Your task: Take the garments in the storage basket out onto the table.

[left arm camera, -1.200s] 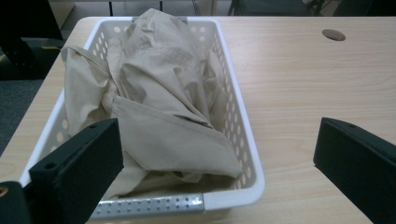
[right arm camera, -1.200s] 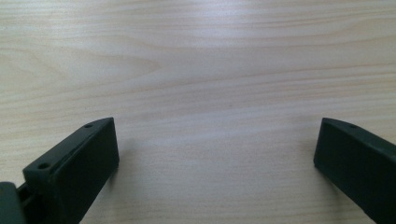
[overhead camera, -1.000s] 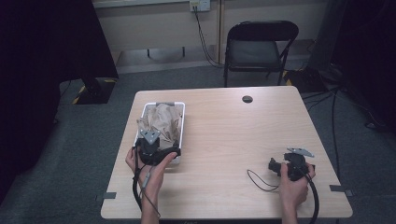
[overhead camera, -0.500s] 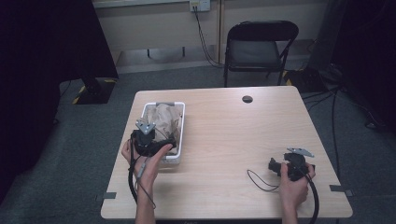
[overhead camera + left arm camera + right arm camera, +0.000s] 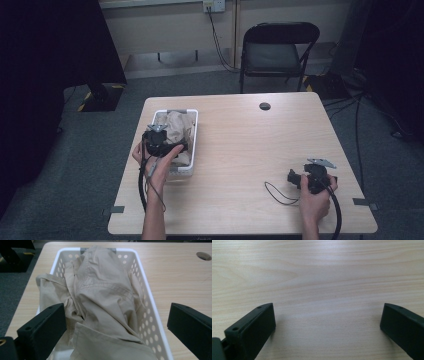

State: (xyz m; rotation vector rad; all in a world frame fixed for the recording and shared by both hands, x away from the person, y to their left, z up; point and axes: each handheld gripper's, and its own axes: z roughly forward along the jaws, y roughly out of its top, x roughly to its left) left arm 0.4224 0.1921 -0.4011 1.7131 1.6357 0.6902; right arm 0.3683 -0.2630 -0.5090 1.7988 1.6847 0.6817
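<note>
A white perforated basket (image 5: 192, 145) stands on the left half of the wooden table (image 5: 250, 145). A crumpled beige garment (image 5: 177, 131) fills it. My left gripper (image 5: 161, 136) hovers over the basket's near half, held by a hand. In the left gripper view the jaws stand wide apart around the beige garment (image 5: 100, 297) without touching it, and the left gripper (image 5: 116, 308) is open above the basket (image 5: 150, 315). My right gripper (image 5: 301, 177) rests low at the table's front right. The right gripper (image 5: 328, 307) is open over bare wood.
A black folding chair (image 5: 277, 50) stands behind the table's far edge. A round black cable hole (image 5: 265, 106) sits near the far middle of the tabletop. A thin cable loop (image 5: 276, 194) lies left of my right gripper.
My left gripper has moved away from the person, from the basket's near edge to above the garment. The right gripper has stayed in place.
</note>
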